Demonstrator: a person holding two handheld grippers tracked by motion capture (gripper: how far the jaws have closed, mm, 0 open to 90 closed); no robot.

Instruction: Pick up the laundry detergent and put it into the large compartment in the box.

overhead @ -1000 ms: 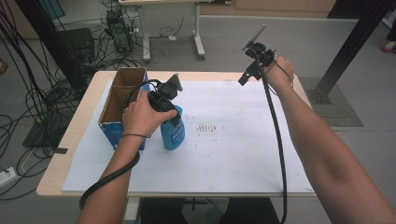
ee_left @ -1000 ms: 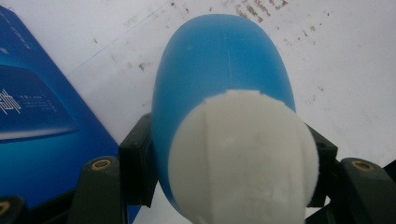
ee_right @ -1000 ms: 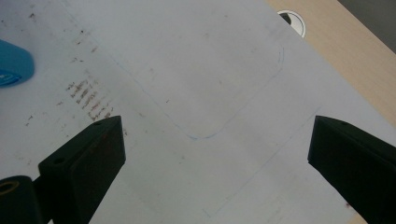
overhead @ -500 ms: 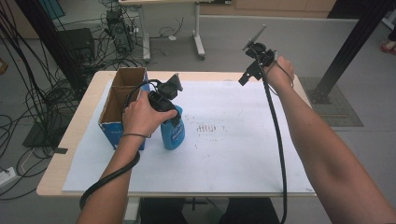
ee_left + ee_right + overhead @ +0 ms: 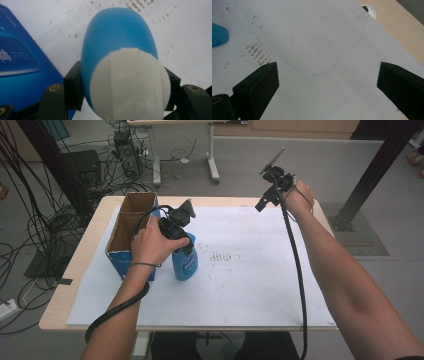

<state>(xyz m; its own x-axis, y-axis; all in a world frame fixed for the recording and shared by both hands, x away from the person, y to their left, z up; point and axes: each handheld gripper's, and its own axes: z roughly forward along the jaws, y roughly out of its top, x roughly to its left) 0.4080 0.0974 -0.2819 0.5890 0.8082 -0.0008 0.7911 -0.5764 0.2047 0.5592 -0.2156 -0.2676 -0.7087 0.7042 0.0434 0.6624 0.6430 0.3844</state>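
Observation:
A blue bottle [image 5: 185, 262] with a white cap [image 5: 130, 82] is upright on the white paper, just right of a blue cardboard box [image 5: 131, 232]. My left gripper [image 5: 181, 240] comes down from above and is shut on the bottle's upper part [image 5: 117, 37], one jaw on each side below the cap. My right gripper [image 5: 271, 187] is held up over the far right corner of the table, well away from the bottle. In the right gripper view its jaws [image 5: 327, 75] stand wide open with only paper beneath; a blue edge of the bottle [image 5: 218, 35] shows at the left.
The open-topped box has a brown inside [image 5: 135, 215] and stands at the table's left. White paper [image 5: 250, 280] with faint brown marks [image 5: 220, 257] covers most of the wooden table [image 5: 60, 310]. A round cable hole [image 5: 369, 10] lies at the far right. Cables and a second table fill the floor behind.

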